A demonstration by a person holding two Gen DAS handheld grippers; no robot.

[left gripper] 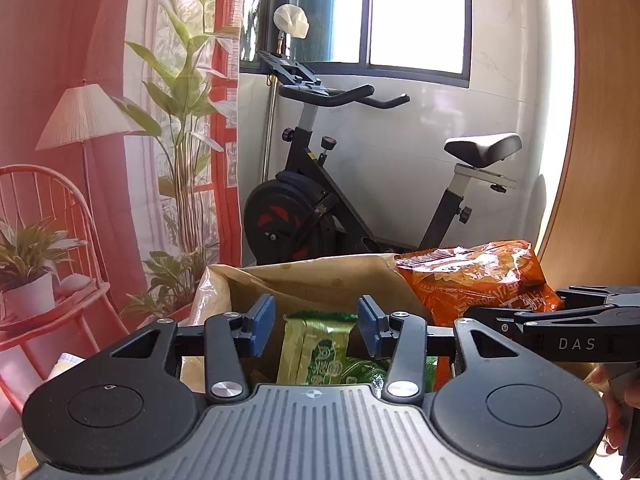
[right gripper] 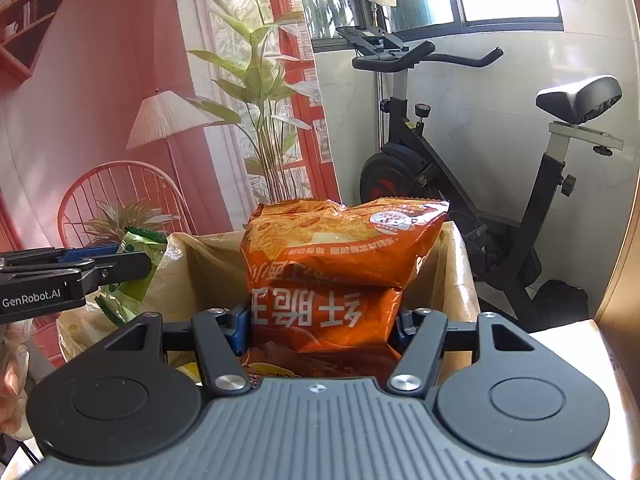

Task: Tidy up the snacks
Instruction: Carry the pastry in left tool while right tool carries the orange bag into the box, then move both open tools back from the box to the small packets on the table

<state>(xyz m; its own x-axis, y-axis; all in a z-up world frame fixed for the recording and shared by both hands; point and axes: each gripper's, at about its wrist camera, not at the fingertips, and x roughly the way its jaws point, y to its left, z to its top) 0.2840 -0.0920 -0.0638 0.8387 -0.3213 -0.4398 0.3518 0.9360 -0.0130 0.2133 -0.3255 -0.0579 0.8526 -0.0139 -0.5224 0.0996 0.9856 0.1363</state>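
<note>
r gripper [right gripper: 320, 330] clamps orange snack bag [right gripper: 340, 248]; l gripper [left gripper: 316, 318] half-open round green pack [left gripper: 320, 352] (pads clear)

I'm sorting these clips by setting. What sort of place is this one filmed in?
Most likely a home living area. A black exercise bike stands under a dark-framed window, and a backdrop printed with a red chair and pleated floor lamp hangs beside it, so it may be a staged room.

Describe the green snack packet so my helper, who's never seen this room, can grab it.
Find the black exercise bike under the window; before it stands a brown cardboard box. The green-and-white crinkly snack packet sits at its left side between the left gripper's blue pads; its neighbour is a big orange packet.
</note>
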